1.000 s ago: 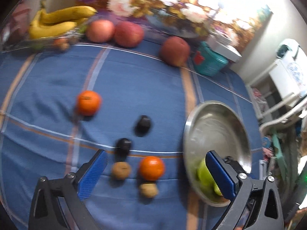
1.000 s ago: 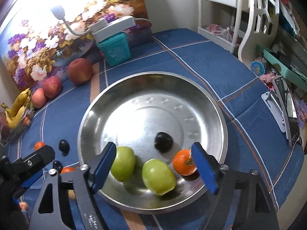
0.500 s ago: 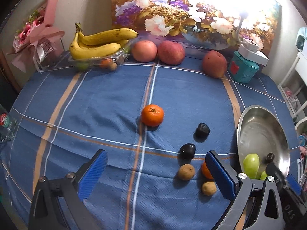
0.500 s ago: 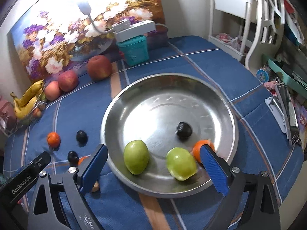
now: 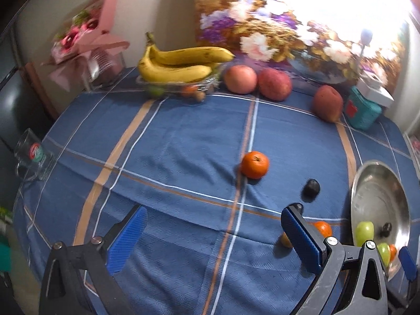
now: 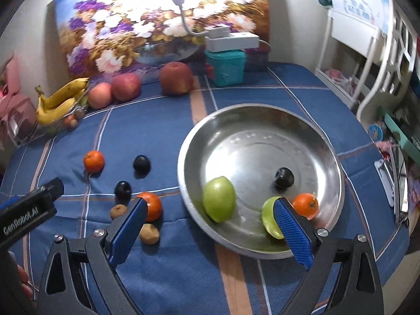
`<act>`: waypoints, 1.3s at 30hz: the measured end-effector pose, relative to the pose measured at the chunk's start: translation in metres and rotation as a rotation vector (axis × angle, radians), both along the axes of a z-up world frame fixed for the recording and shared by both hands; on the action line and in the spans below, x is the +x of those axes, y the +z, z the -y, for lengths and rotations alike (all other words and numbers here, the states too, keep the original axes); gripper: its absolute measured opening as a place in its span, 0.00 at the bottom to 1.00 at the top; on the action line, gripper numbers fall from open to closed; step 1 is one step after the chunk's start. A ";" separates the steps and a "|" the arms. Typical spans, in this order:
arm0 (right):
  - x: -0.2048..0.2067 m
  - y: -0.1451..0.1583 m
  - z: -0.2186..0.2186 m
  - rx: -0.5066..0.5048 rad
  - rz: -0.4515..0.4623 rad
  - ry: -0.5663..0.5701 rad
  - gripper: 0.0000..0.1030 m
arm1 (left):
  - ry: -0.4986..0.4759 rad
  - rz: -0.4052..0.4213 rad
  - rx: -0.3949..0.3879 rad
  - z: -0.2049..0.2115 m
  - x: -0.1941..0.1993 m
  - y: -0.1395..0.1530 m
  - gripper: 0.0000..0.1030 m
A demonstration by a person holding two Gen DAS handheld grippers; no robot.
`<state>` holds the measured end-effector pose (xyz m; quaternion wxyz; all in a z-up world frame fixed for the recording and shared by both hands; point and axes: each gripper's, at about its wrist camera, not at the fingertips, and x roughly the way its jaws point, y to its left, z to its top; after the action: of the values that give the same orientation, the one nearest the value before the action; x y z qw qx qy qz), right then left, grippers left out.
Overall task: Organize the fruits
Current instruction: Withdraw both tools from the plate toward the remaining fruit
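Observation:
A steel bowl [image 6: 262, 120] on the blue tablecloth holds two green apples [image 6: 219, 202], a dark plum [image 6: 283, 177] and a small orange [image 6: 305, 204]. Left of the bowl lie two oranges [image 6: 94, 160], two dark plums [image 6: 141, 163] and two brown kiwis [image 6: 149, 233]. My right gripper [image 6: 210, 233] is open and empty, above the bowl's near rim. My left gripper [image 5: 214, 239] is open and empty over bare cloth, with an orange [image 5: 255, 164] and a plum [image 5: 311, 187] ahead on its right. The bowl [image 5: 372, 181] shows at the right edge of the left wrist view.
Bananas [image 5: 181, 63] on a glass dish, three red apples [image 5: 274, 84], a teal box [image 5: 363, 111] and a flower painting stand at the back. A glass mug [image 5: 32, 156] sits at the left table edge. A white chair [image 6: 378, 78] stands on the right.
Both grippers have pulled back and swung left. The left wrist view now takes in more of the table's left side; the right wrist view now shows the loose fruit beside the bowl.

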<state>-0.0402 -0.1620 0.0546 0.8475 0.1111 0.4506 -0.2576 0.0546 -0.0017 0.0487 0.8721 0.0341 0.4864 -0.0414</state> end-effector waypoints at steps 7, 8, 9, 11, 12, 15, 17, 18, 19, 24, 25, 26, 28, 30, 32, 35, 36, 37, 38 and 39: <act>0.019 0.002 -0.020 -0.006 0.005 0.073 0.94 | 0.017 -0.020 0.019 -0.016 0.010 -0.006 1.00; 0.024 0.000 -0.024 0.007 -0.001 0.095 0.94 | 0.020 -0.015 0.018 -0.018 0.011 -0.005 1.00; 0.027 -0.001 -0.027 0.014 -0.002 0.111 0.94 | 0.025 -0.005 0.014 -0.020 0.013 -0.004 1.00; 0.034 -0.002 -0.033 0.020 -0.012 0.150 0.94 | 0.031 0.006 0.006 -0.024 0.016 -0.002 1.00; 0.036 -0.003 -0.035 0.021 -0.014 0.158 0.94 | 0.032 0.010 0.002 -0.025 0.018 -0.001 1.00; 0.044 -0.004 -0.038 0.046 -0.008 0.191 0.94 | 0.027 0.009 -0.023 -0.028 0.025 0.002 1.00; 0.048 -0.004 -0.039 0.058 -0.004 0.208 0.94 | 0.016 0.008 -0.031 -0.026 0.029 0.002 1.00; 0.050 -0.005 -0.039 0.056 -0.004 0.214 0.94 | 0.013 0.009 -0.032 -0.026 0.030 0.002 1.00; 0.051 -0.004 -0.039 0.054 -0.002 0.222 0.94 | 0.006 0.011 -0.034 -0.024 0.031 0.001 1.00; 0.057 -0.003 -0.031 0.084 0.035 0.237 0.94 | -0.034 0.022 -0.030 -0.013 0.038 0.000 1.00; 0.059 -0.003 -0.029 0.091 0.038 0.238 0.94 | -0.040 0.029 -0.029 -0.010 0.040 0.001 1.00; 0.060 -0.004 -0.028 0.091 0.038 0.242 0.94 | -0.043 0.032 -0.032 -0.009 0.042 0.001 1.00; 0.063 -0.007 -0.027 0.086 0.018 0.260 0.94 | -0.047 0.027 -0.039 -0.007 0.045 0.000 1.00; 0.064 -0.011 -0.024 0.082 -0.005 0.266 0.94 | -0.053 0.002 -0.042 -0.004 0.048 -0.006 1.00; 0.062 -0.018 -0.018 0.096 -0.028 0.253 0.94 | -0.065 -0.028 -0.049 -0.001 0.049 -0.013 1.00; 0.056 -0.030 -0.007 0.146 -0.060 0.216 0.93 | -0.110 -0.069 -0.070 0.006 0.047 -0.022 1.00; 0.054 -0.034 -0.004 0.155 -0.073 0.202 0.91 | -0.121 -0.076 -0.075 0.009 0.046 -0.022 1.00; 0.053 -0.036 -0.002 0.161 -0.083 0.191 0.83 | -0.128 -0.080 -0.078 0.011 0.045 -0.022 1.00; 0.052 -0.037 -0.001 0.164 -0.087 0.190 0.75 | -0.136 -0.084 -0.082 0.013 0.044 -0.021 1.00; 0.051 -0.037 -0.001 0.167 -0.088 0.190 0.73 | -0.150 -0.094 -0.089 0.016 0.044 -0.022 1.00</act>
<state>0.0107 -0.1615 0.0174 0.8353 0.1266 0.5158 -0.1422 0.0981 -0.0174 0.0271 0.8434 0.0299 0.5206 -0.1297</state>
